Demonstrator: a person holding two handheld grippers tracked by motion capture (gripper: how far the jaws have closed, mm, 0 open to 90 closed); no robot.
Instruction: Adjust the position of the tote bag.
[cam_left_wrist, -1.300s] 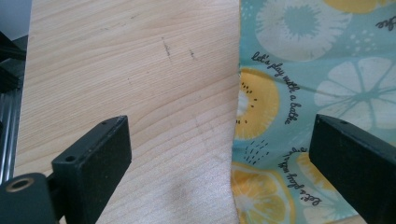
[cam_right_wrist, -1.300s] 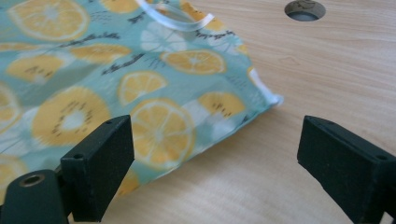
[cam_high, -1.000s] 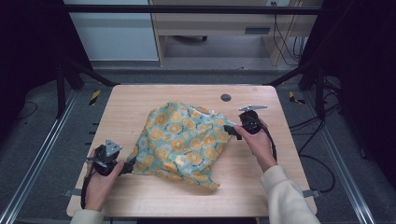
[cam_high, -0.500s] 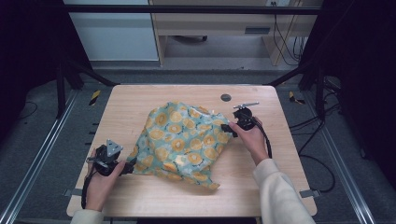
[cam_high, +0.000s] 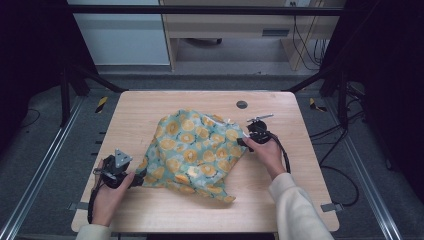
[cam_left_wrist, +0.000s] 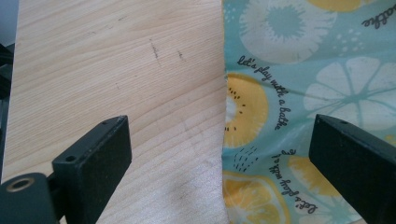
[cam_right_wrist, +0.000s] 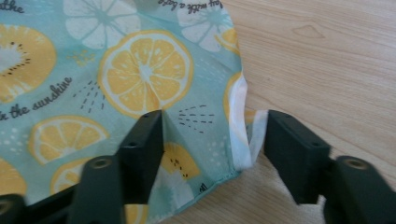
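A teal cloth (cam_high: 195, 150) printed with orange and lemon slices lies rumpled on the wooden table (cam_high: 145, 112). My left gripper (cam_high: 139, 177) rests at the cloth's near-left corner. In the left gripper view it (cam_left_wrist: 219, 154) stands open, with the cloth's edge (cam_left_wrist: 303, 93) running between the jaws. My right gripper (cam_high: 244, 141) is at the cloth's right edge. In the right gripper view its jaws (cam_right_wrist: 212, 135) have just been closing, with the cloth (cam_right_wrist: 93, 70) and its white hem (cam_right_wrist: 240, 140) rucked up between them. One jaw touches the hem, and a gap remains.
A small dark round disc (cam_high: 242, 104) is set in the tabletop behind the cloth. Bare wood lies along the table's left side (cam_left_wrist: 116, 70) and its right side (cam_right_wrist: 327, 56). Black frame rails and cables surround the table.
The right gripper has come down and to the left onto the cloth's right edge, and its jaws have narrowed around the hem. The left gripper has stayed put.
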